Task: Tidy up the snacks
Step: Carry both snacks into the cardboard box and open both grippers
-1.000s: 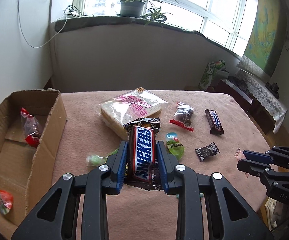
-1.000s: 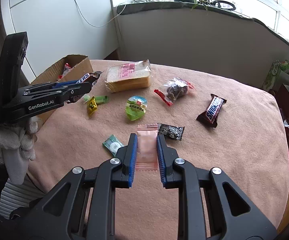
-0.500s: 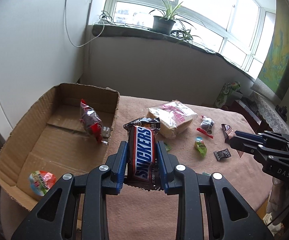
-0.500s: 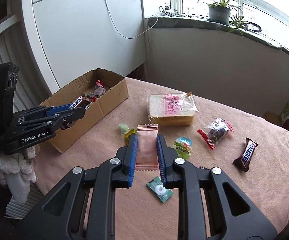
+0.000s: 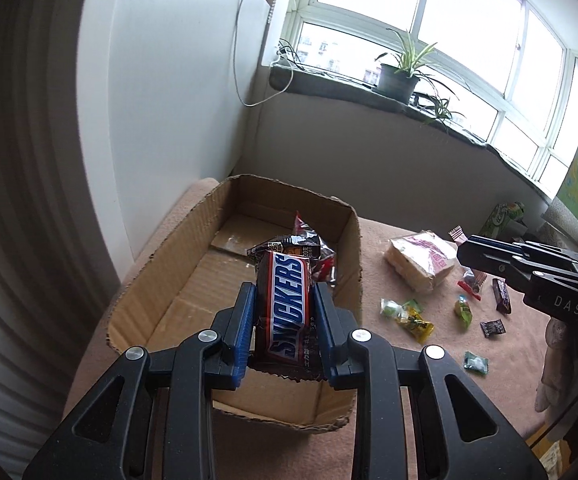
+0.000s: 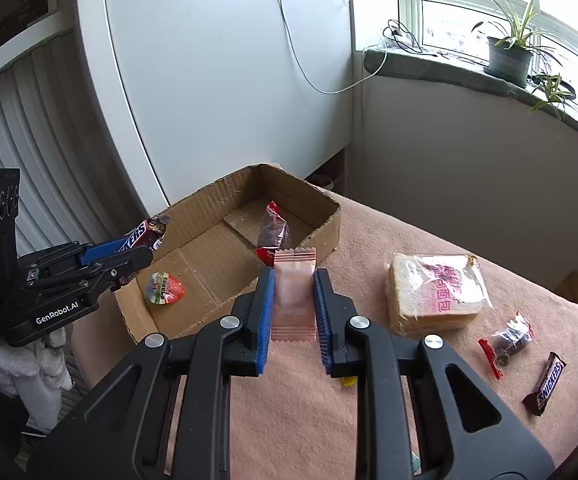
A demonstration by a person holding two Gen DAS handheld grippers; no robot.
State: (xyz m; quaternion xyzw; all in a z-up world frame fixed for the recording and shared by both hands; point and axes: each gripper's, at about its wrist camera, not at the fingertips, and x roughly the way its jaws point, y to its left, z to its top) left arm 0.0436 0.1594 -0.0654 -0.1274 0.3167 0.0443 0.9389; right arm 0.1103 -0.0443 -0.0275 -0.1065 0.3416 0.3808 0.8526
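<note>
snickers bar (image 5: 286, 307) rides lengthwise between the closed blue pads of the left gripper (image 5: 284, 322), poised over the near end of the cardboard box (image 5: 351, 248). the bar looks firm and fairly weighty under a slick wrapper, so a squeeze across its flat middle, as here, seems the safest hold. the right gripper (image 6: 293, 305) is clamped on a pink sachet (image 6: 293, 294), thin, light and floppy, best pinched across its body; it hangs over the pink tablecloth (image 6: 309, 408) just beside the box's side wall. inside the box lie a dark packet with red ends (image 6: 272, 232) and a round red-and-green sweet (image 6: 164, 289). outside it wait a bagged bread loaf (image 6: 437, 292), a second snickers (image 6: 546, 383) and several small sweets.
</note>
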